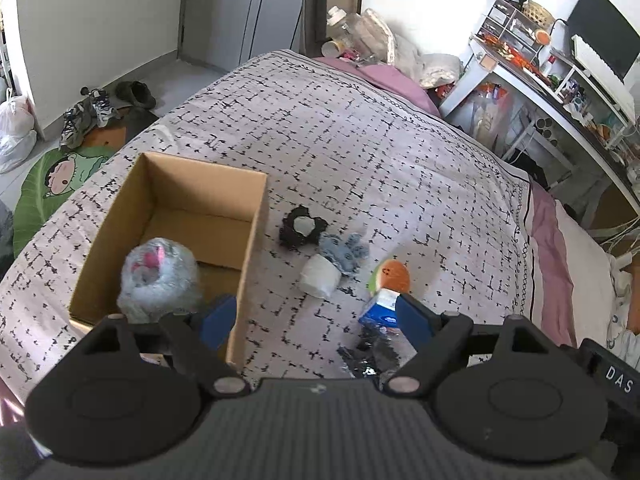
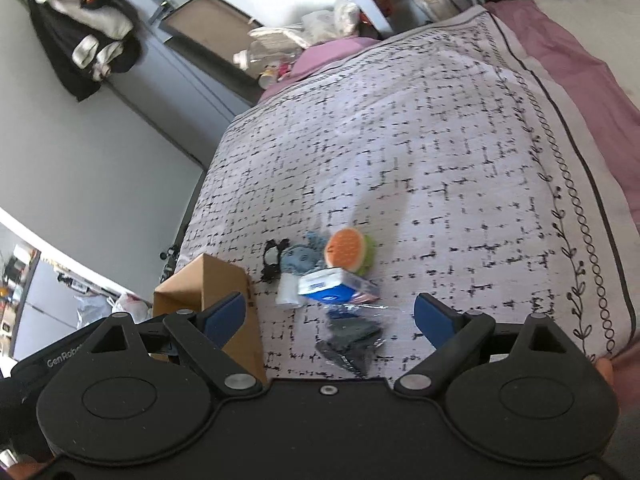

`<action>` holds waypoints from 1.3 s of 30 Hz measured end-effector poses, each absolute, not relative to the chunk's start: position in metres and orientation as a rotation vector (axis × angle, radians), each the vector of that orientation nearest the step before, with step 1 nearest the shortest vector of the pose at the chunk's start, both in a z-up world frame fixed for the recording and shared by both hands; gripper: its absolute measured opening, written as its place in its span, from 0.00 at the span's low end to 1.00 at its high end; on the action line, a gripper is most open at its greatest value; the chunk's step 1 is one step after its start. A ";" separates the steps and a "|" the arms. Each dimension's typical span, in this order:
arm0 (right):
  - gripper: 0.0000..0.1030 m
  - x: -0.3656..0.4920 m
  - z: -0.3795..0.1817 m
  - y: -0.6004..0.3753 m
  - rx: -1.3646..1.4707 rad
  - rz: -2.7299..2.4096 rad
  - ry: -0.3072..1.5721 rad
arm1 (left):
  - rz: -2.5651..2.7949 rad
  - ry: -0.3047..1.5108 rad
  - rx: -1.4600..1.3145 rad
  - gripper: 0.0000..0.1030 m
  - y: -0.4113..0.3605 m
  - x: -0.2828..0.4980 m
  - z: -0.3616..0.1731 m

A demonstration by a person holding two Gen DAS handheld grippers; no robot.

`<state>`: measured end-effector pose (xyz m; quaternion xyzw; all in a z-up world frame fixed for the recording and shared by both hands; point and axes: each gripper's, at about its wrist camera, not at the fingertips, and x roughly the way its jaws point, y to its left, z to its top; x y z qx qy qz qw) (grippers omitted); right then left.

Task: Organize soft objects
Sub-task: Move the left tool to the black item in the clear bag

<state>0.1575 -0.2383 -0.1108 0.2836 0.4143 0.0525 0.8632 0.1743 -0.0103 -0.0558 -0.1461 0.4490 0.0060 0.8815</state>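
Soft items, loose cluster on bedspread [image 1: 360, 128], just right of box in left-wrist view:
- Black scrunchie-type ring [image 1: 301, 229] w/ white centre; farthest of the group, near box's right wall.
- Blue-grey knitted piece [image 1: 345, 254], touching scrunchie's right side.
- White soft roll [image 1: 319, 279], just in front of knitted piece, touching it.
- Orange/green round plush [image 1: 390, 276], right of roll; in right-wrist view it leans on the blue pack.
- Blue/white tissue pack [image 1: 378, 310], in front of plush, partly behind a left-gripper finger.
- Dark item in clear plastic bag [image 2: 350, 338], nearest the grippers, just in front of tissue pack.

Cardboard box [image 1: 168, 240]: open top, on bedspread, left of cluster. Contents: 1 clear bubble-wrap bundle [image 1: 160, 276] w/ pink inside, at near end; rest of box floor bare.

Left gripper [image 1: 316, 316]: fingers wide apart, nothing btwn pads; one finger over box's near corner, other by tissue pack.
Right gripper [image 2: 330, 314]: fingers wide apart, nothing clamped; bagged item and tissue pack lie btwn/ahead of tips, untouched.

Surroundings: desk [image 1: 560, 92] w/ clutter and monitor at right; shoes [image 1: 88, 112] on floor at left.
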 end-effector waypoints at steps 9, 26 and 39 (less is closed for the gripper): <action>0.89 0.162 -0.135 -0.263 0.721 0.073 0.900 | 0.023 0.950 -0.298 0.83 -0.035 0.181 -0.069; 0.89 0.180 -0.172 -0.277 0.879 0.069 0.990 | 0.001 1.059 -0.372 0.83 -0.063 0.195 -0.134; 0.89 0.202 -0.174 -0.252 0.777 0.136 0.983 | -0.049 1.132 -0.438 0.80 -0.071 0.218 -0.184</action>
